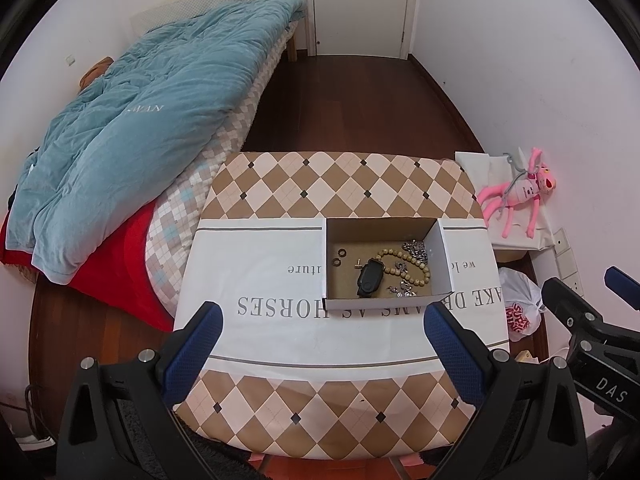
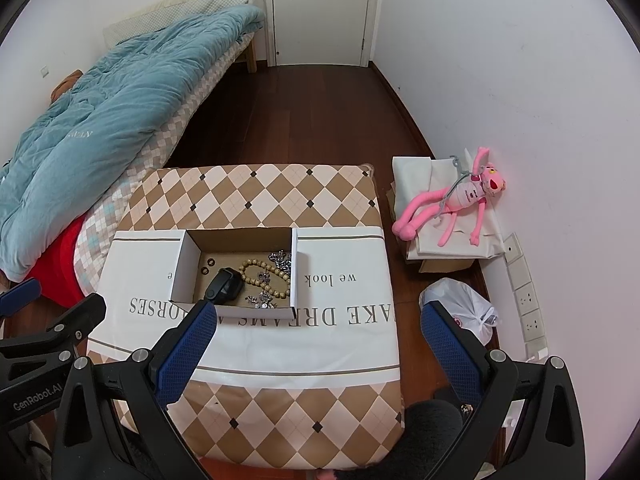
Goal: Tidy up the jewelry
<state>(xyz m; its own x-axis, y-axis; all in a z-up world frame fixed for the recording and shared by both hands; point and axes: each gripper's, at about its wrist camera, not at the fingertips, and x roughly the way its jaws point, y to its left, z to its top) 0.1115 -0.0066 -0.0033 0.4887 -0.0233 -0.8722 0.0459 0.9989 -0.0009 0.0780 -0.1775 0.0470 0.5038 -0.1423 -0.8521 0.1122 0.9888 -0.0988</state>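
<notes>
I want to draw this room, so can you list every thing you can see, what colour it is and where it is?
Cardboard box: one, white outside, brown inside, on the table.
Bead bracelet: one, tan, in the box.
Watch: one, black, in the box.
Small rings: two, dark, box's left part.
Silver jewelry: several pieces, in the box, count unclear.
Table: one, tan-and-white diamond cloth.
Quilt: one, blue, on the bed.
Plush toy: one, pink, by the wall.
Plastic bag: one, white, on the floor.
Door: one, white, far end.
Left gripper: blue pads, open.
Right gripper: blue pads, open.
</notes>
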